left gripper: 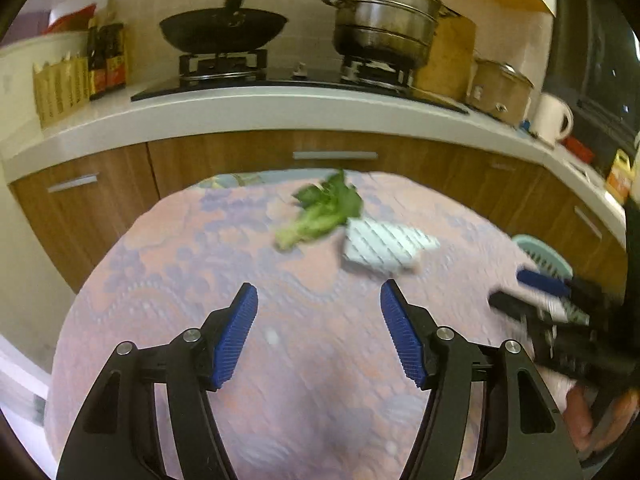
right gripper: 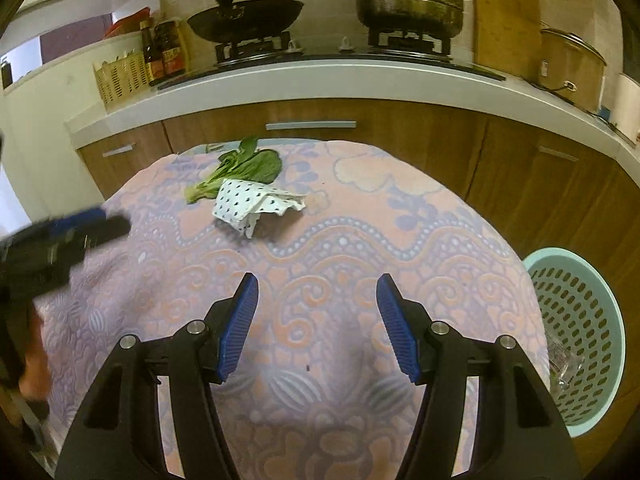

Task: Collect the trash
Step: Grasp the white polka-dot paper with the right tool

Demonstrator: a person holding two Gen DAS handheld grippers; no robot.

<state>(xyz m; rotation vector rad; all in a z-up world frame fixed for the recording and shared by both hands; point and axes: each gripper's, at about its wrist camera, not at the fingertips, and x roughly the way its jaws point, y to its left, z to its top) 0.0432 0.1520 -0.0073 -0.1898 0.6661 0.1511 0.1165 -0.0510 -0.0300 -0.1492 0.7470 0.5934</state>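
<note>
A green leafy vegetable scrap (left gripper: 324, 210) (right gripper: 240, 170) lies at the far side of the table covered by a pink patterned cloth (left gripper: 280, 360) (right gripper: 320, 280). A crumpled white dotted paper napkin (left gripper: 382, 246) (right gripper: 256, 204) lies against it, nearer to me. My left gripper (left gripper: 319, 300) is open and empty, above the cloth short of both. My right gripper (right gripper: 317, 292) is open and empty over the cloth's middle. In the left wrist view the right gripper (left gripper: 516, 290) shows at the right edge. In the right wrist view the left gripper (right gripper: 108, 220) shows at the left edge.
A pale green perforated basket (right gripper: 580, 320) (left gripper: 542, 258) stands beside the table at the right, with a clear wrapper inside. Behind the table are wooden cabinets (right gripper: 400, 136) and a counter with a stove, a wok (left gripper: 222, 30) and a steel steamer pot (left gripper: 384, 20).
</note>
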